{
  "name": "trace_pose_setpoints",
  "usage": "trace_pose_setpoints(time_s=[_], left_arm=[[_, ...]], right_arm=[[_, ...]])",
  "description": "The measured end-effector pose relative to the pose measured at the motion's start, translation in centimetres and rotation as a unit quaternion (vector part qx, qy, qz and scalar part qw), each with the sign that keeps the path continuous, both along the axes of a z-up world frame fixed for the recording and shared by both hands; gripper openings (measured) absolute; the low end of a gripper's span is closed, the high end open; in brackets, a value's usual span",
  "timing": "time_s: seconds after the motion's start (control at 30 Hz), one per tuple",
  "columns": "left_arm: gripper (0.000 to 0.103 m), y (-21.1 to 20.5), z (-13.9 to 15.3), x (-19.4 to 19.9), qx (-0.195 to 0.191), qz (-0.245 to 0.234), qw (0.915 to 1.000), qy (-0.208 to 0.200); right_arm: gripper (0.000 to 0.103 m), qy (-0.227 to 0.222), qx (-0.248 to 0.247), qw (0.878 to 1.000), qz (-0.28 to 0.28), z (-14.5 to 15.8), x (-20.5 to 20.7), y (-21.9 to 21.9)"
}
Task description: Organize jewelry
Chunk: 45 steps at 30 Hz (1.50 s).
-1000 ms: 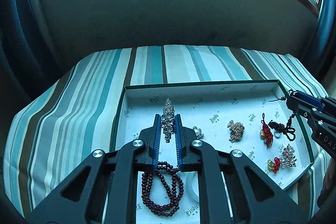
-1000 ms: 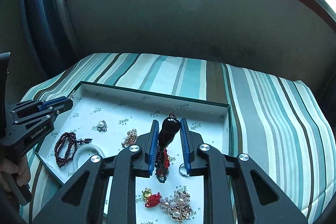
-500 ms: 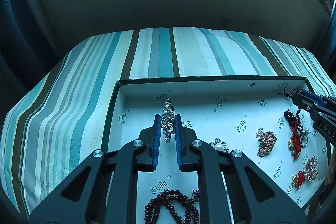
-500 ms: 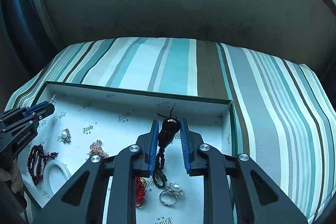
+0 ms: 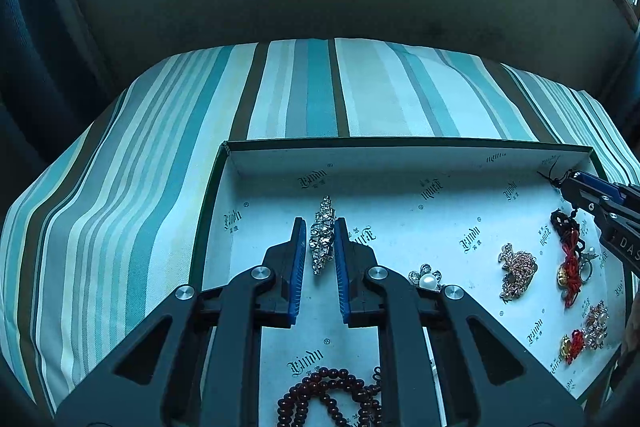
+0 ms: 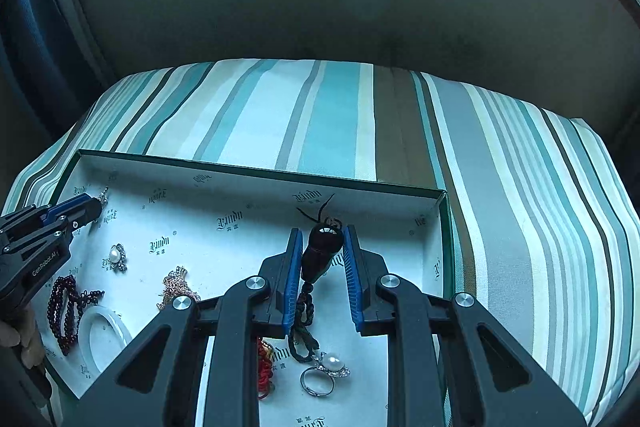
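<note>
A shallow white-lined box (image 5: 400,143) lies on a striped cushion. My left gripper (image 5: 320,227) is shut on a long silver rhinestone piece (image 5: 323,233) over the box's far left part. My right gripper (image 6: 320,235) is shut on a dark bead pendant (image 6: 324,247) whose black braided cord (image 6: 302,331) hangs down near the box's far right corner. The right gripper's tip shows in the left wrist view (image 5: 576,187); the left gripper's tip shows in the right wrist view (image 6: 86,209).
In the box lie a pearl brooch (image 5: 426,279), a rose-gold chain pile (image 5: 518,269), red-cord charms (image 5: 570,267), a dark red bead bracelet (image 5: 332,399), a white bangle (image 6: 104,339) and a pearl ring (image 6: 324,371). The striped cushion (image 5: 320,87) meets a dark wall behind.
Both grippers have moved forward and lower toward the box's far wall, each still holding its piece. The bead bracelet has slid toward the bottom of the left view.
</note>
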<state>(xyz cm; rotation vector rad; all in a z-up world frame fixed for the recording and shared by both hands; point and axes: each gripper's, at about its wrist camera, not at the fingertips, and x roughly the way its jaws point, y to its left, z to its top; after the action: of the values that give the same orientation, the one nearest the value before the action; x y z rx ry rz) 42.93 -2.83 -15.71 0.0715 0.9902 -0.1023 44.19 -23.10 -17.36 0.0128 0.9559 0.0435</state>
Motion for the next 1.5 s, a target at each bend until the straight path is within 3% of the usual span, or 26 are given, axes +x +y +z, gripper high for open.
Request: trace_pose_setpoints(time_s=[0.1,0.17,0.2,0.23,0.3,0.57,0.9,1.03,1.33,1.5], left_arm=[[0.018,0.0,-0.1,0.0,0.001,-0.002,1.0000,0.003],[0.032,0.0,0.0,0.1,0.002,-0.001,1.0000,0.002],[0.038,0.0,0.1,0.1,0.002,0.000,1.0000,0.000],[0.039,0.0,0.1,0.0,0.002,0.000,1.0000,-0.002],[0.041,0.0,0.2,-0.1,0.002,0.001,1.0000,-0.002],[0.057,0.1,0.3,-0.2,0.004,0.000,1.0000,-0.006],[0.086,0.0,1.0,-0.8,0.009,0.005,0.9996,-0.026],[0.090,-0.2,1.6,-1.2,0.017,0.003,0.9988,-0.046],[0.097,-0.8,4.1,-4.0,0.041,0.029,0.9909,-0.125],[0.098,-1.1,4.7,-6.4,0.061,0.032,0.9868,-0.147]], right_arm=[[0.022,0.004,0.000,1.000,-0.001,-0.2,0.3,0.1],[0.024,0.004,0.001,1.000,-0.001,-0.3,0.4,0.1],[0.027,0.005,0.000,1.000,-0.001,-0.3,0.5,0.0],[0.038,0.005,0.000,1.000,-0.002,-0.3,0.5,0.1],[0.050,0.000,-0.003,1.000,-0.004,-0.2,0.5,0.2],[0.051,-0.006,-0.005,1.000,-0.005,-0.2,0.3,0.2],[0.070,-0.019,-0.007,1.000,-0.009,0.0,-0.6,0.1],[0.077,-0.027,-0.006,0.999,-0.016,0.2,-1.3,-0.2],[0.081,-0.070,-0.005,0.997,-0.033,1.7,-4.4,-0.2],[0.083,-0.081,-0.012,0.996,-0.041,1.9,-6.1,-0.1]])
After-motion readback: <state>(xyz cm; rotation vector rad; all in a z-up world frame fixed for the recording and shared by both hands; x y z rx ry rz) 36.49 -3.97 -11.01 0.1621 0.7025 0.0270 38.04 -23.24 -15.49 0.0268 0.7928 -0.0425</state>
